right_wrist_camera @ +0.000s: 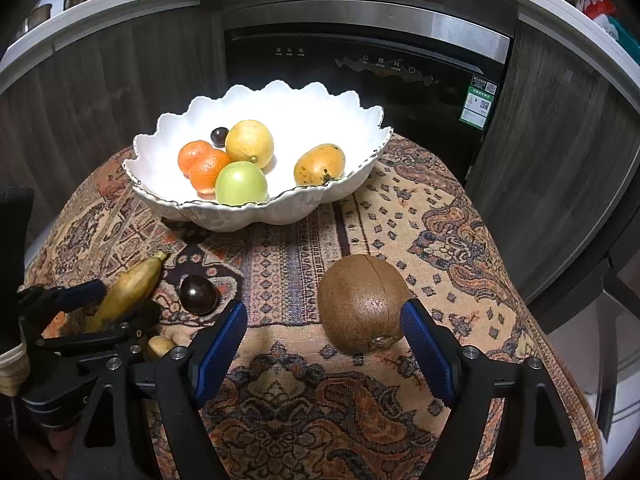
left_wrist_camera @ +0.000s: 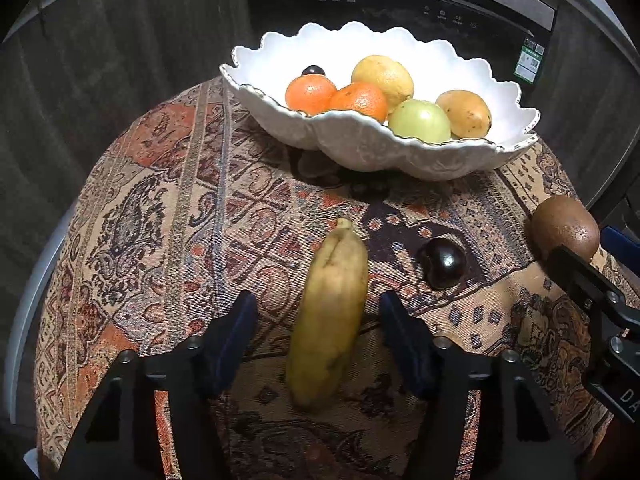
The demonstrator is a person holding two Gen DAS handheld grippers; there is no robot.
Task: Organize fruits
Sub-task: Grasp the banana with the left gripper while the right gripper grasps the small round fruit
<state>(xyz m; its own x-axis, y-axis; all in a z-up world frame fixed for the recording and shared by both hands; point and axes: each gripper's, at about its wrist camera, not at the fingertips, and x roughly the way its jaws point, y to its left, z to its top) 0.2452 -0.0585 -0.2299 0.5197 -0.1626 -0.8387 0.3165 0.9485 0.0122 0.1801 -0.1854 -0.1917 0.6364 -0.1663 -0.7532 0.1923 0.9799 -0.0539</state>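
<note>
Fruits: the left claw (left_wrist_camera: 318,330) straddles the banana (left_wrist_camera: 330,316), wide; the right claw (right_wrist_camera: 324,336), wide, sits off-centre at the kiwi (right_wrist_camera: 362,304), which could roll away on closing.

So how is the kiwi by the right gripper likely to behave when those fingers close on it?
The kiwi looks egg-shaped and lies loose on the patterned cloth, so a one-sided nudge would probably roll it. Its fuzzy skin should grip well. The right gripper is open with one finger close beside it, so it may shift first.
</note>
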